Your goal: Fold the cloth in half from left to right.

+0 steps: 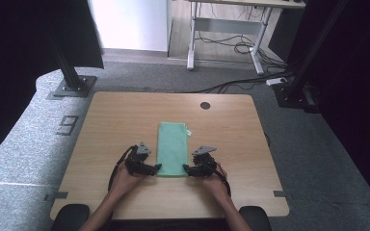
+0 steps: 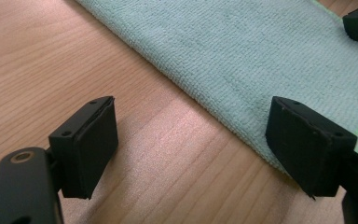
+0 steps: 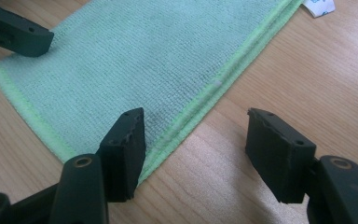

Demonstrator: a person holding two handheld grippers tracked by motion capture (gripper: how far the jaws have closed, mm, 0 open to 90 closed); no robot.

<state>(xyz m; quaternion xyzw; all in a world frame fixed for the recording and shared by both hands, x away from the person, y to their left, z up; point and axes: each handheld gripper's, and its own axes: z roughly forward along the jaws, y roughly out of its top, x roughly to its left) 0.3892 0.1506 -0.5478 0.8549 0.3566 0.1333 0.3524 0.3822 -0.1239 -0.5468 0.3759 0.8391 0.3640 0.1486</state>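
A folded green microfibre cloth [image 1: 172,149] lies flat mid-counter [image 1: 115,120], long side running away from the person. Left claw [image 1: 150,168] and right claw [image 1: 189,169] both gape, released, each straddling a near corner, apparently poised to pinch the two corners together.

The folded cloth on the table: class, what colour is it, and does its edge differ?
The cloth is pale mint green with a brighter lime-green stitched edge, clearest in the right gripper view.
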